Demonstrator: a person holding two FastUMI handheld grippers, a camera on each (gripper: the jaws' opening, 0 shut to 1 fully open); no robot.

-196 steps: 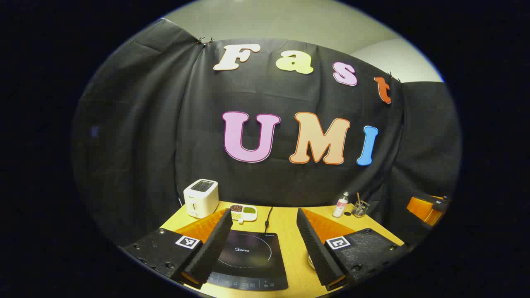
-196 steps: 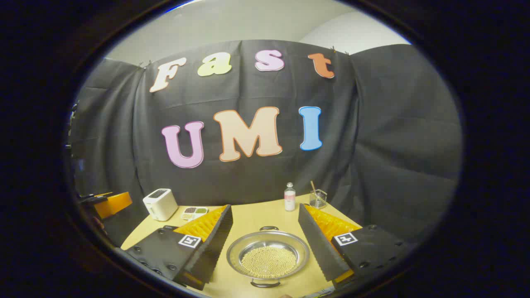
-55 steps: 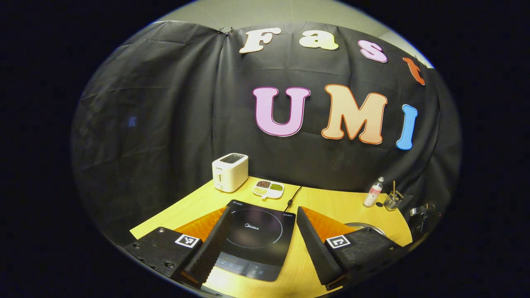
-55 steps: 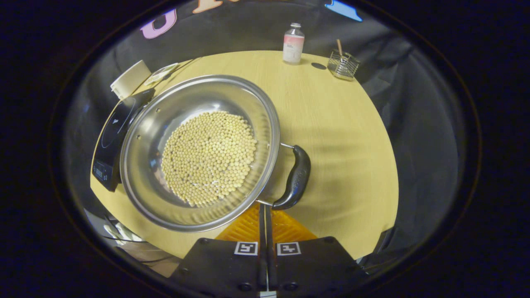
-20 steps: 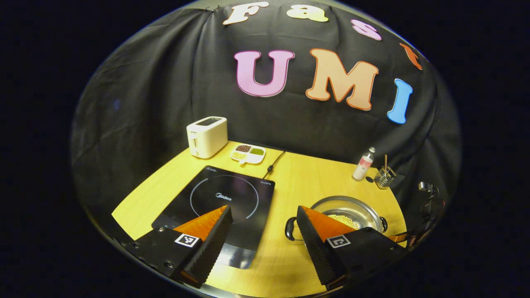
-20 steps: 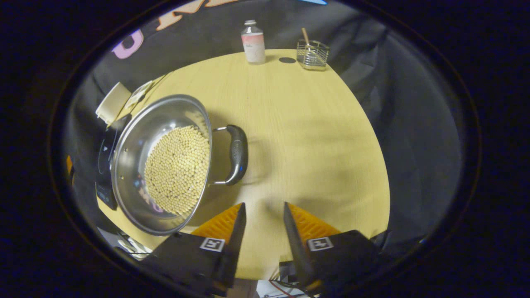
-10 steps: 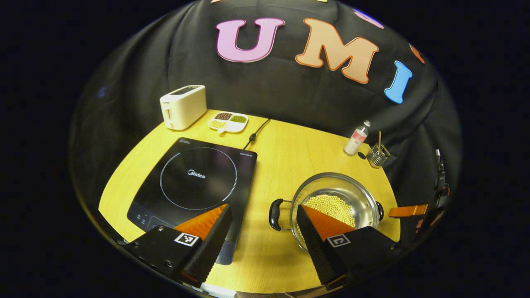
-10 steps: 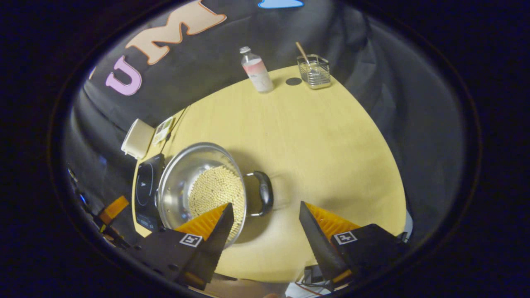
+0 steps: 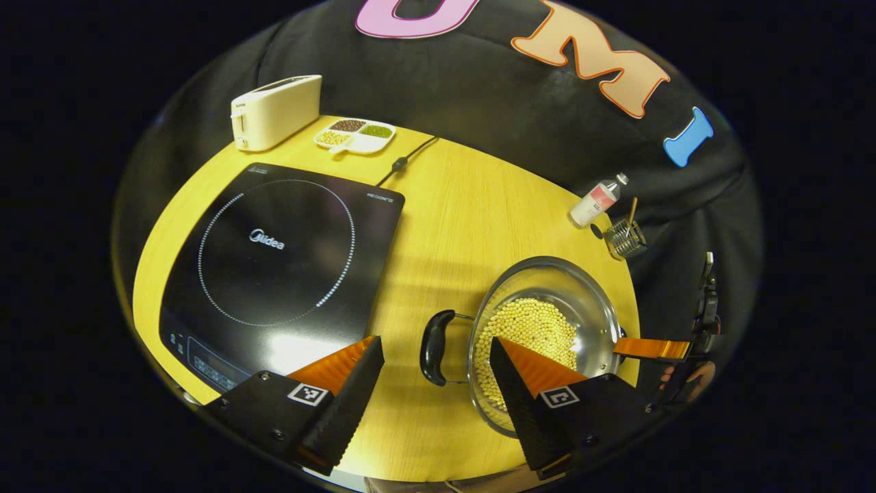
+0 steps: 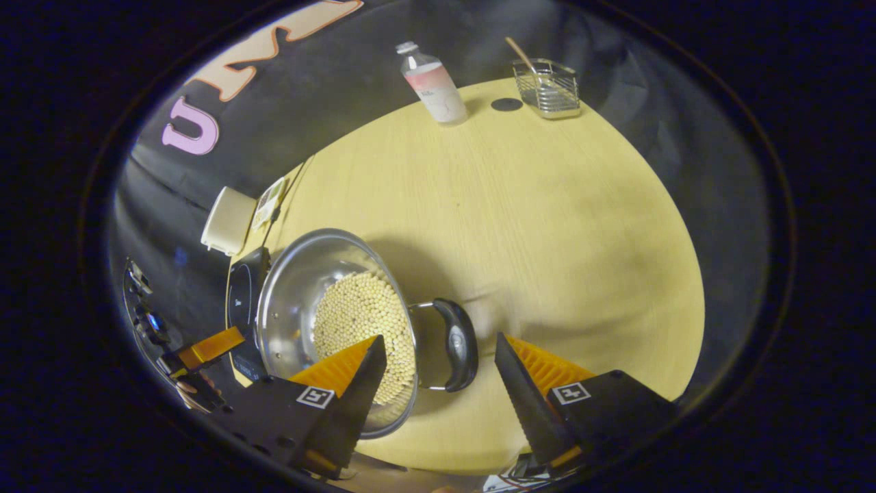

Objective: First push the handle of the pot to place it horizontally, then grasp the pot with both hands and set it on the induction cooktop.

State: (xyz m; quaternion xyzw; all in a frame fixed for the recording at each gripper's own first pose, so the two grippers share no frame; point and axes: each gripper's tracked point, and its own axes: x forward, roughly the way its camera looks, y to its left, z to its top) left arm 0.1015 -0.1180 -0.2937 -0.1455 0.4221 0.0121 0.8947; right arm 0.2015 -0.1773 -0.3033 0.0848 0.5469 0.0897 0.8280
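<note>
Both tools lowered toward pot [image 9: 547, 329] | left tool [image 9: 438, 356], right tool [image 10: 438, 356] agape, empty

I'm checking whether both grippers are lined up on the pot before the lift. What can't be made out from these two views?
- Left gripper view: the pot's near rim, behind the left gripper's own finger.
- Left gripper view: the pot's far handle, behind the rim.
- Right gripper view: the cooktop, mostly behind the pot.
- Right gripper view: the divided dish, too small.
</note>
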